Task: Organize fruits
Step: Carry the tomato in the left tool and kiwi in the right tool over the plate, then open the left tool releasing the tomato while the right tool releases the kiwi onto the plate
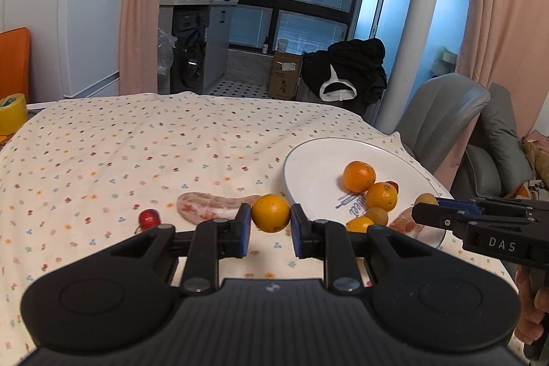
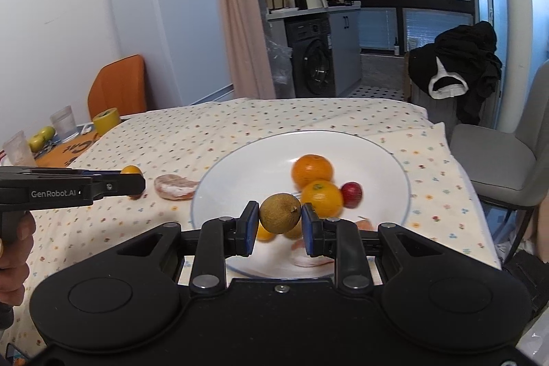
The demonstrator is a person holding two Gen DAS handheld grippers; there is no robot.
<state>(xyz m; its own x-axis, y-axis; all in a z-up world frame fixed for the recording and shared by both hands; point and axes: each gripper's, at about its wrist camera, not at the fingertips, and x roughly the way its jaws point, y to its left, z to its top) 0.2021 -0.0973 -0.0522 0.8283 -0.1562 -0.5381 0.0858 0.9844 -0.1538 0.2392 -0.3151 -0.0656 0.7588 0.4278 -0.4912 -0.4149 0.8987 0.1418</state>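
Observation:
My left gripper [image 1: 270, 219] is shut on a yellow-orange citrus fruit [image 1: 270, 212], held just above the flowered tablecloth, left of the white plate [image 1: 308, 165]. My right gripper [image 2: 279, 217] is shut on a round brown fruit [image 2: 279, 213] over the plate's [image 2: 236, 174] near part. Two oranges [image 2: 312, 171] [image 2: 322, 198] and a small red fruit [image 2: 351, 193] lie on the plate, with a few more small fruits partly hidden behind the fingers. In the left wrist view, a small red fruit [image 1: 149, 217] lies on the cloth.
A pink mottled oblong piece [image 1: 209, 206] lies on the cloth left of the plate; a similar one [image 1: 406, 222] rests on it. A yellow tape roll [image 2: 106, 123], glasses [image 2: 65, 124] and green apples [image 2: 41, 134] stand far left. A grey chair [image 2: 497, 160] stands beside the table's right edge.

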